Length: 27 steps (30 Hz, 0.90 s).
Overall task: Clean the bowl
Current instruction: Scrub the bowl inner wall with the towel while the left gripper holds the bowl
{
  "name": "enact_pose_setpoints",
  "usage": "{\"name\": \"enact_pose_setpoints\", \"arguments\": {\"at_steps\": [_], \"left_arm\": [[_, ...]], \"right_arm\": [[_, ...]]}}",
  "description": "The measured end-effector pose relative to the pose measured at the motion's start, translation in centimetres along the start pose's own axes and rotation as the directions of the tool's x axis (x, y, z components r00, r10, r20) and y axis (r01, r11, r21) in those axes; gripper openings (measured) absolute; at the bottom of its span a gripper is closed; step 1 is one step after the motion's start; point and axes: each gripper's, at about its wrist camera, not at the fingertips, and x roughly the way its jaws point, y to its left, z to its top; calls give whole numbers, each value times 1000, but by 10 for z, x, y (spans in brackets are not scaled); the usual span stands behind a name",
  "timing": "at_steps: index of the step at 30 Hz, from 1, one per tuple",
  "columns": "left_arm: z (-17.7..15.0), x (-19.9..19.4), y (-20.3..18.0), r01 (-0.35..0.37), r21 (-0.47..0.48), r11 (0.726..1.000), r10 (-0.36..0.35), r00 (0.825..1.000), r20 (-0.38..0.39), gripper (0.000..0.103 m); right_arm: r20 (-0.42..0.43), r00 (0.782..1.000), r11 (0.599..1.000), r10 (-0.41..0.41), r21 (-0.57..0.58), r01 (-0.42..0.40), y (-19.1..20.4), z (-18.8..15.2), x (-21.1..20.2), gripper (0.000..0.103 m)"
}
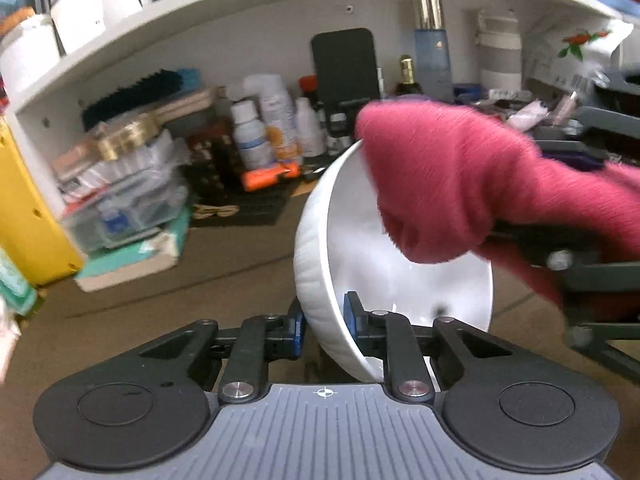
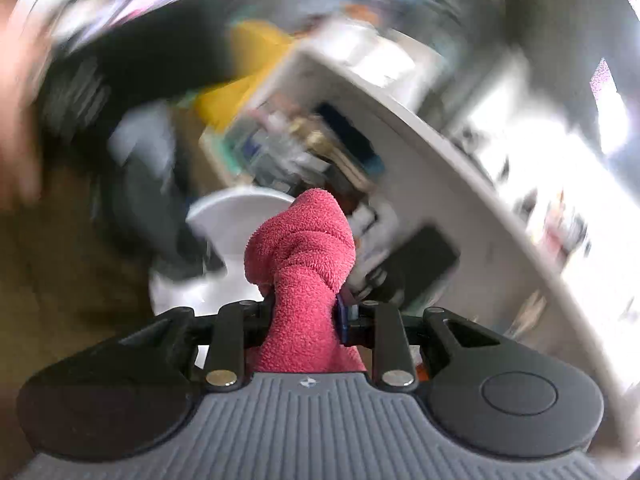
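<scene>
A white ribbed bowl point(image 1: 320, 264) is tipped on its side above the brown table, its mouth facing right. My left gripper point(image 1: 325, 326) is shut on the bowl's lower rim, one blue pad outside the wall and one inside. A red fleecy cloth point(image 1: 448, 184) reaches into the bowl's mouth from the right. My right gripper point(image 2: 306, 318) is shut on that red cloth point(image 2: 304, 248), which bunches out past the fingertips. Beyond the cloth, the white bowl point(image 2: 236, 216) shows blurred in the right wrist view. The right gripper's dark frame point(image 1: 588, 276) enters at the right edge of the left wrist view.
A white shelf unit point(image 1: 248, 28) spans the back, packed underneath with bottles point(image 1: 276, 120), a black phone point(image 1: 345, 66), a brush and plastic boxes point(image 1: 128, 200). A yellow object point(image 1: 28, 216) stands at the left. The right wrist view is heavily smeared.
</scene>
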Motion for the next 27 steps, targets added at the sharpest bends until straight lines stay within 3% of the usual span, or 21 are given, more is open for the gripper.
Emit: {"name": "enact_pose_setpoints", "arguments": {"at_steps": [2, 4, 7, 11, 13, 15, 17, 19, 20, 24, 27], "left_arm": [[0, -2, 1, -13, 21, 1000, 13, 1000, 0, 18], [0, -4, 2, -33, 53, 998, 33, 999, 0, 19], [1, -5, 1, -55, 87, 995, 54, 998, 6, 19], [4, -4, -4, -69, 99, 993, 67, 997, 25, 18], [4, -5, -4, -71, 100, 992, 69, 997, 27, 18], [4, -5, -4, -73, 96, 993, 71, 997, 29, 19], [3, -4, -5, -78, 72, 994, 76, 997, 30, 23], [0, 1, -8, -54, 22, 998, 54, 998, 14, 35], [-1, 4, -10, -43, 6, 999, 43, 999, 10, 36], [-6, 10, -18, -50, -93, 994, 54, 998, 40, 36], [-8, 12, -12, -21, -155, 988, 29, 998, 51, 33]], "right_arm": [[-26, 999, 991, -22, -129, 18, 24, 16, 31, 26], [-61, 997, 970, -41, -241, 25, 35, 3, 46, 26], [-104, 995, 963, 0, -269, -28, 39, -9, 53, 26], [-142, 983, 977, 118, -159, -140, 45, 1, 72, 26], [-130, 968, 976, 216, 14, -216, 31, 0, 75, 26], [-94, 944, 933, 316, 211, -291, 16, -4, 79, 26], [-43, 923, 863, 382, 374, -340, 1, -26, 78, 27], [11, 906, 777, 422, 510, -368, -6, -40, 86, 27], [36, 899, 730, 437, 570, -378, -9, -50, 88, 27], [98, 890, 622, 445, 681, -386, -6, -56, 105, 27], [127, 885, 571, 449, 720, -393, -15, -70, 101, 27]]}}
